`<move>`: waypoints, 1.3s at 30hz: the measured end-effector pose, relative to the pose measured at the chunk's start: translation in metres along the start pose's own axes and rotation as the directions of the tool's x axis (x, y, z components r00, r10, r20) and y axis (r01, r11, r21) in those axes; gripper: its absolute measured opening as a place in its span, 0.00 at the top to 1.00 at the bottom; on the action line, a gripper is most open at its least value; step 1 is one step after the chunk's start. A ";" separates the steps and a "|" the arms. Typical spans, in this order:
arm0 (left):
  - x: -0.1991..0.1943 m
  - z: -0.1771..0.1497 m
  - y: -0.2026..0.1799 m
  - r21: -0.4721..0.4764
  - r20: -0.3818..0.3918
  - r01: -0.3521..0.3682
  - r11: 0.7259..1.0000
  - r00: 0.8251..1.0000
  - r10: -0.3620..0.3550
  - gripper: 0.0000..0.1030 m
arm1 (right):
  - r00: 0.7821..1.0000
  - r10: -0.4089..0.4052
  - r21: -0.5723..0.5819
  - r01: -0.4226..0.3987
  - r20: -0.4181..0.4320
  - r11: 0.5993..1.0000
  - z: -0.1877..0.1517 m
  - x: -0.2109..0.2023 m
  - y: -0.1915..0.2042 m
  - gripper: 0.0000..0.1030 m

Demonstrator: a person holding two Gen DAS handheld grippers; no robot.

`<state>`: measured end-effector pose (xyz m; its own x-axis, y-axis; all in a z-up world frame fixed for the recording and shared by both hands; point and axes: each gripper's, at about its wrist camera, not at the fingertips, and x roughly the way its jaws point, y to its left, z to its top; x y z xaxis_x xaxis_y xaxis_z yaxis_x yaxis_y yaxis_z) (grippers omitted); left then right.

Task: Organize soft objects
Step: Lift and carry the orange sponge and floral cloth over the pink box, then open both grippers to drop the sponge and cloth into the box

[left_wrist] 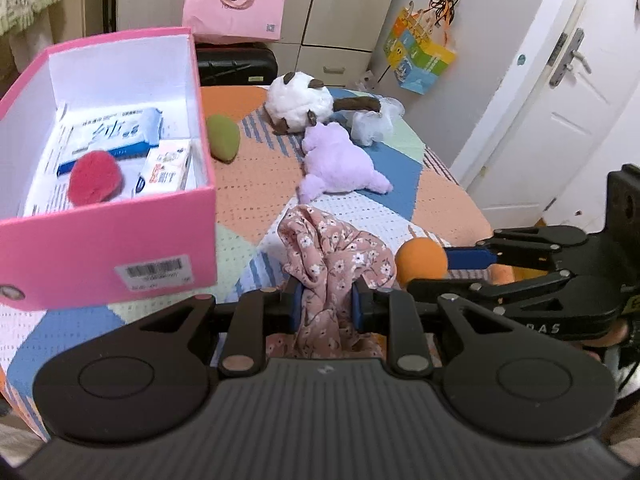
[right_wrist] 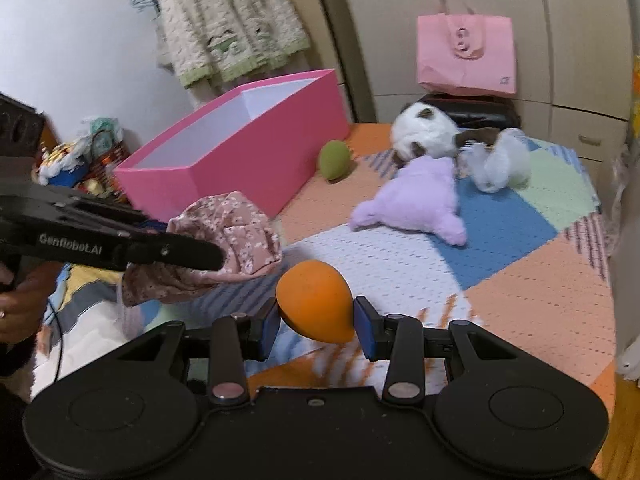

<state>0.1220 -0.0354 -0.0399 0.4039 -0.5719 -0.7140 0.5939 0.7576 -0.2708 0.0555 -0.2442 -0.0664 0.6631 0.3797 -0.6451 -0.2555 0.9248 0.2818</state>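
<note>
Our left gripper [left_wrist: 326, 306] is clamped on the cloth [left_wrist: 336, 264], its blue pads [left_wrist: 298, 306] pressing the bunched fabric from both sides and holding it raised. Our right gripper [right_wrist: 316, 326] grips the orange ball [right_wrist: 314, 306] between its pads [right_wrist: 366, 330], level and pointing forward. The two grippers sit close together, the right one reaching in from the side just beside the left. Our left hand [right_wrist: 18, 308] wraps the left gripper's handle.

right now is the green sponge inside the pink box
No, the green sponge lies on the patchwork cover just outside the pink box, against its side wall.
</note>
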 end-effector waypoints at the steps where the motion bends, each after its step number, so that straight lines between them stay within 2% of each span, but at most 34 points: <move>1: -0.004 -0.001 0.003 -0.007 -0.002 0.010 1.000 1.000 -0.010 0.79 | 1.000 0.007 -0.008 -0.007 -0.005 1.000 0.001 0.000 0.004 0.56; 7: -0.030 -0.005 0.025 -0.048 -0.010 0.047 0.998 0.999 -0.048 0.79 | 0.996 0.088 -0.050 -0.089 -0.013 0.995 0.011 0.002 0.035 0.56; 13: -0.066 -0.001 0.045 -0.049 0.040 0.024 0.998 0.999 -0.022 0.79 | 0.987 0.159 -0.113 -0.158 0.002 0.981 0.034 0.004 0.066 0.56; 17: -0.086 0.006 0.057 -0.040 0.095 -0.006 0.999 0.995 0.010 0.79 | 0.984 0.176 -0.166 -0.169 0.031 0.972 0.055 0.009 0.086 0.55; 20: -0.094 0.016 0.070 -0.062 0.114 -0.001 0.998 0.993 0.008 0.79 | 0.980 0.170 -0.215 -0.144 0.108 0.966 0.076 0.008 0.098 0.55; 24: -0.099 0.034 0.082 -0.050 0.147 -0.026 0.998 0.989 0.033 0.79 | 0.971 0.212 -0.235 -0.181 0.111 0.955 0.102 0.022 0.103 0.56; 31: -0.089 0.067 0.112 -0.076 0.224 -0.065 0.995 0.971 0.080 0.79 | 0.980 0.165 -0.231 -0.136 0.112 0.963 0.142 0.064 0.099 0.55; 36: -0.059 0.093 0.138 -0.103 0.228 -0.141 0.985 0.960 0.162 0.79 | 0.989 0.082 -0.256 -0.049 0.119 0.965 0.165 0.098 0.098 0.55; 39: -0.038 0.106 0.154 -0.108 0.203 -0.170 0.979 0.961 0.189 0.79 | 0.995 0.049 -0.258 -0.024 0.092 0.966 0.177 0.125 0.093 0.55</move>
<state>0.2720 0.0696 0.0143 0.6415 -0.4696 -0.6066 0.4375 0.8735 -0.2137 0.2387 -0.1152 0.0047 0.7116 0.4212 -0.5624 -0.4441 0.8899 0.1046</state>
